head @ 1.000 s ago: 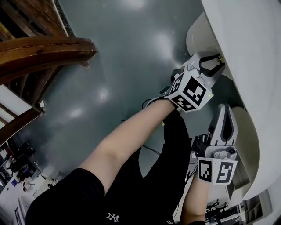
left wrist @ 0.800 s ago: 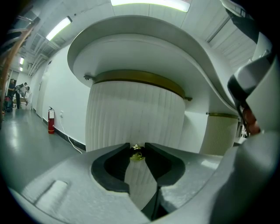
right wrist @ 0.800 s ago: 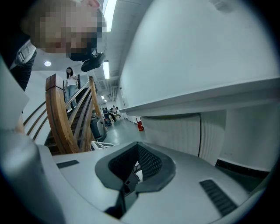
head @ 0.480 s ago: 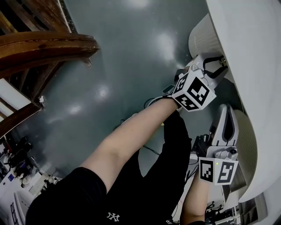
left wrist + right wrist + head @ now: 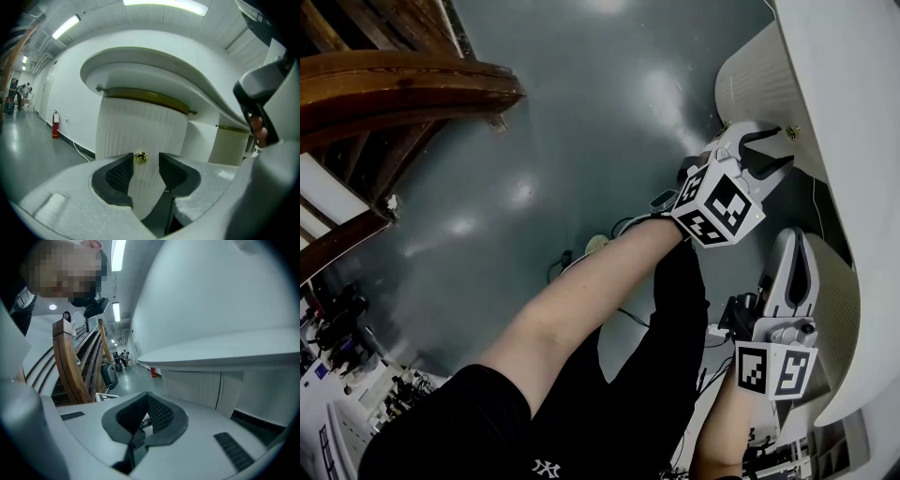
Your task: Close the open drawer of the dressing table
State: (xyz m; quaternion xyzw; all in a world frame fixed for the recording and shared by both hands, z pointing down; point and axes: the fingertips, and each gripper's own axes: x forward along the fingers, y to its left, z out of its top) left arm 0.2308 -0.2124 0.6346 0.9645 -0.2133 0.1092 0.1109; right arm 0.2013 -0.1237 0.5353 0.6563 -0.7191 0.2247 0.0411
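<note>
Since earlier, left gripper (image 5: 783, 147) jaws have quit the knob (image 5: 140, 157) and are opening, empty; right gripper (image 5: 794, 242) jaws together, empty. Drawer (image 5: 140, 129) appears closed; withdrawal next.

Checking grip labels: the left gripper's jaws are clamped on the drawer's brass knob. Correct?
Not clamped. The left gripper has its jaws apart and opening; the left gripper view shows the brass knob untouched at their tips.

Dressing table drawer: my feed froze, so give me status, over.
Left gripper jaws opening, brass knob just beyond the tips, not pinched. Right gripper shut, empty. Ribbed drawer front looks pushed in. Nothing blocking it.
</note>
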